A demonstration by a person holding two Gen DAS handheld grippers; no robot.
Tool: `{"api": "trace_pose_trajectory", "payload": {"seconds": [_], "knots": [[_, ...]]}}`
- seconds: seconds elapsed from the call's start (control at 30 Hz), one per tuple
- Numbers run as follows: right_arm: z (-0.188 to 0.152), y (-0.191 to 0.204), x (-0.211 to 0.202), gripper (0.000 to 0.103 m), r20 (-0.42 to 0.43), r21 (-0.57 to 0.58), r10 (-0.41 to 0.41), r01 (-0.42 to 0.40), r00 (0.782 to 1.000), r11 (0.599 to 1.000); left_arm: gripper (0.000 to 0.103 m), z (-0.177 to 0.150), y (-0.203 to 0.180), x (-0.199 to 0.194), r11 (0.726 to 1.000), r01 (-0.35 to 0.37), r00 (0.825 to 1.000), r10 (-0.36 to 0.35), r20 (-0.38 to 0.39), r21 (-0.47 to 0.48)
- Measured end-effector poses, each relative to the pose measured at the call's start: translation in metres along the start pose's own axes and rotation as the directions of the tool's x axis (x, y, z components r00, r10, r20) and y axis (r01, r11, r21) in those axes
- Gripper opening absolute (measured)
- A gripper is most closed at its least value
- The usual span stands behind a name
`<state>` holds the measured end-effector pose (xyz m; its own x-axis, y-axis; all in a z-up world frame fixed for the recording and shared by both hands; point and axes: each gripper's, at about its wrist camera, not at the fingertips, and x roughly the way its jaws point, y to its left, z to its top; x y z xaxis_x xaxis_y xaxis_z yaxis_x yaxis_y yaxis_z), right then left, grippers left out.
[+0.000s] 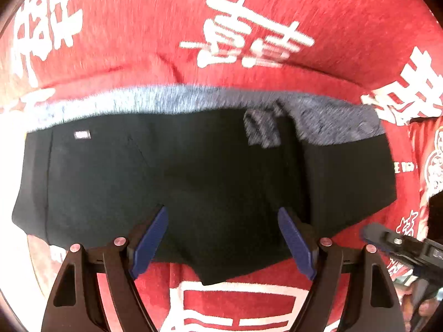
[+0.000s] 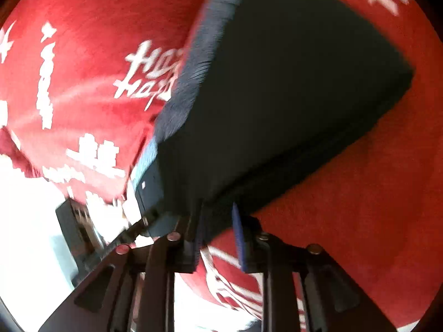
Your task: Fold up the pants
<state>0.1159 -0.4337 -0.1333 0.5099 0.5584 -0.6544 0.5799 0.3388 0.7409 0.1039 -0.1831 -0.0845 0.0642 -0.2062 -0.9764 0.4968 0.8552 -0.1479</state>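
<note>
left gripper (image 1: 223,244): wide open, empty, over black folded pants (image 1: 193,171) with grey waistband (image 1: 166,98).
right gripper (image 2: 218,238): jaws narrow around pants edge (image 2: 221,207), contact unclear; you clamp fully, lift toward 12 o'clock.
red printed cloth (image 1: 277,0): keep it unsnagged.

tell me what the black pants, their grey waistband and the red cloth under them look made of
Black pants: soft matte knit, likely cotton; no sheen. Grey waistband: heathered ribbed knit, probably elastic. Red cloth: fuzzy fleece-like blanket, white printed characters.
</note>
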Motion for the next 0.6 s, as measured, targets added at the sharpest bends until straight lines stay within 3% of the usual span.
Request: {"api": "trace_pose_trajectory", "payload": {"seconds": [0.13, 0.23, 0.3, 0.37, 0.43, 0.5, 0.6], "knots": [[0.007, 0.012, -0.049, 0.025, 0.124, -0.127, -0.048, 0.064, 0.991, 0.99, 0.082, 0.015, -0.028, -0.005, 0.998, 0.03, 0.999, -0.031, 0.027, 0.049], [0.033, 0.008, -0.076, 0.025, 0.236, -0.118, -0.123, 0.154, 0.964, 0.981, 0.082, 0.025, -0.061, 0.003, 0.994, 0.06, 0.998, -0.063, 0.03, 0.088], [0.055, 0.004, -0.08, 0.025, 0.266, -0.106, -0.169, 0.203, 0.949, 0.973, 0.082, 0.029, -0.081, 0.008, 0.992, 0.082, 0.996, -0.086, 0.037, 0.099], [0.069, 0.001, -0.073, 0.025, 0.265, -0.116, -0.213, 0.25, 0.941, 0.961, 0.082, 0.035, -0.098, 0.023, 0.993, 0.074, 0.996, -0.078, 0.035, 0.094], [0.076, -0.005, -0.056, 0.025, 0.216, -0.11, -0.237, 0.265, 0.947, 0.958, 0.082, 0.036, -0.103, 0.042, 0.996, 0.023, 1.0, -0.025, 0.015, 0.086], [0.073, -0.012, -0.043, 0.024, 0.174, -0.085, -0.207, 0.224, 0.963, 0.971, 0.083, 0.031, -0.098, 0.061, 0.998, -0.025, 0.999, 0.027, -0.035, 0.065], [0.062, -0.011, -0.035, 0.024, 0.147, -0.093, -0.176, 0.191, 0.973, 0.977, 0.083, 0.024, -0.089, 0.058, 0.998, -0.008, 1.0, 0.008, -0.002, 0.065]]}}
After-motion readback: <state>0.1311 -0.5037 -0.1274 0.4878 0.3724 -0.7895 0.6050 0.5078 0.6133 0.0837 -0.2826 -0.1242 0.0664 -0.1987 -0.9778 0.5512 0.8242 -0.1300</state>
